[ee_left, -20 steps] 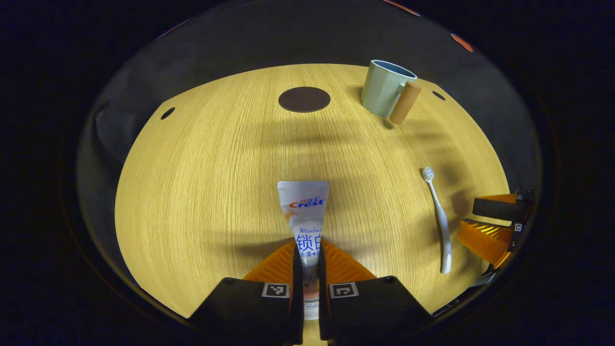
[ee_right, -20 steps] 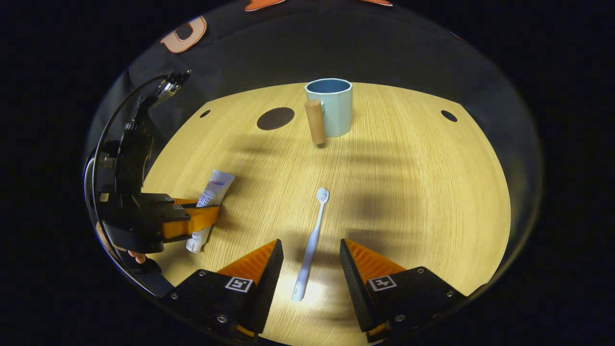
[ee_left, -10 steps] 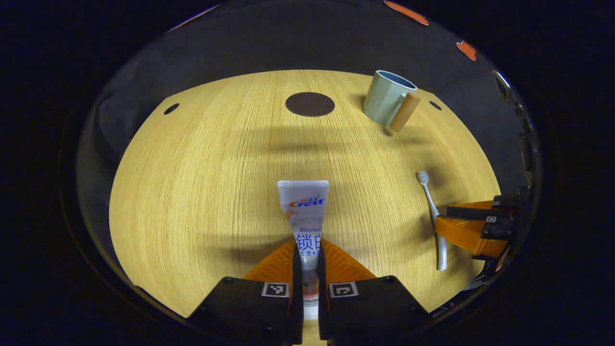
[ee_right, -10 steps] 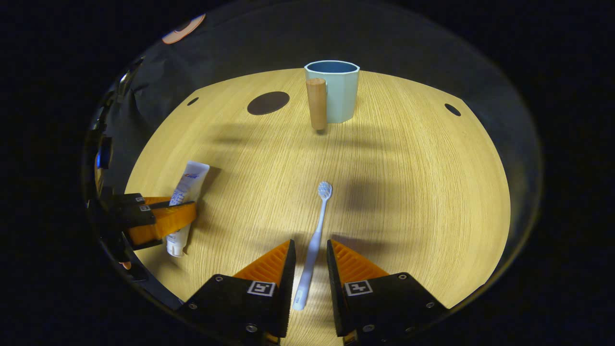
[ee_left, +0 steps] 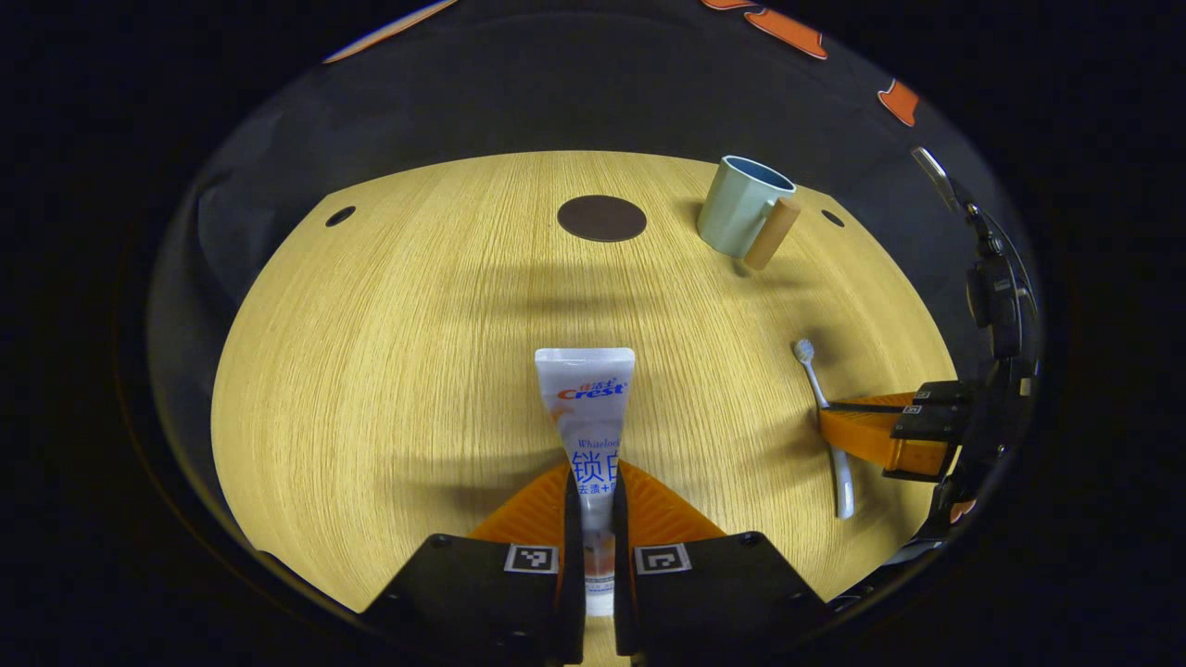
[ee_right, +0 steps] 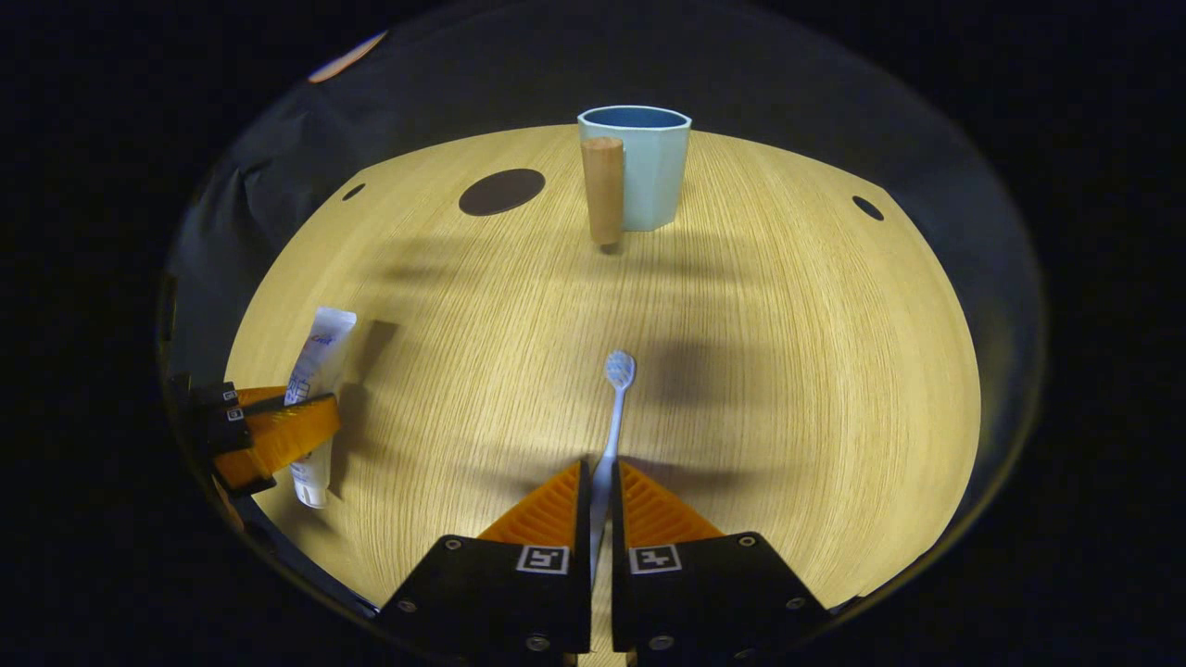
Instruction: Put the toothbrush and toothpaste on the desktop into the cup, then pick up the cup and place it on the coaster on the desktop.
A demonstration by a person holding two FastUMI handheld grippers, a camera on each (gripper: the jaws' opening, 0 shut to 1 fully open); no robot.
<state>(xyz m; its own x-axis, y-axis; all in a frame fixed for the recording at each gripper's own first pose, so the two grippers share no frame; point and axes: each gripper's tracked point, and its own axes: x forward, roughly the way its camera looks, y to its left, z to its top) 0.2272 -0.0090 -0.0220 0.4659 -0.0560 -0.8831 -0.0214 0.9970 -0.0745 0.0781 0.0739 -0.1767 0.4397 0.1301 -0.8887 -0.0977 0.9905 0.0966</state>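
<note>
Now clamped on the toothbrush (ee_right: 611,417): right gripper (ee_right: 600,482), orange fingers (ee_right: 547,509) pressed against both sides of the white handle, where half a second ago a gap remained on each side and a second ago the fingers stood wide apart. Brush head pointing toward the far edge of the tabletop (ee_right: 788,371), handle end hidden between the fingers. Seen from the left gripper view, same grasp near the tabletop's right edge, toothbrush (ee_left: 820,398) crossing the right gripper (ee_left: 857,435). Left gripper (ee_left: 593,500) unchanged across all three moments, clenched on the toothpaste (ee_left: 588,417) low on the tube, flat crimped end forward, cap end showing below the fingers; from the right gripper view, toothpaste (ee_right: 315,371) and left gripper (ee_right: 278,435) at the left edge. Cup (ee_right: 639,167) upright near the far edge, wooden handle facing the near edge, nothing inside that can be made out. Coaster (ee_right: 501,191) to its left, well apart from it, bare.
</note>
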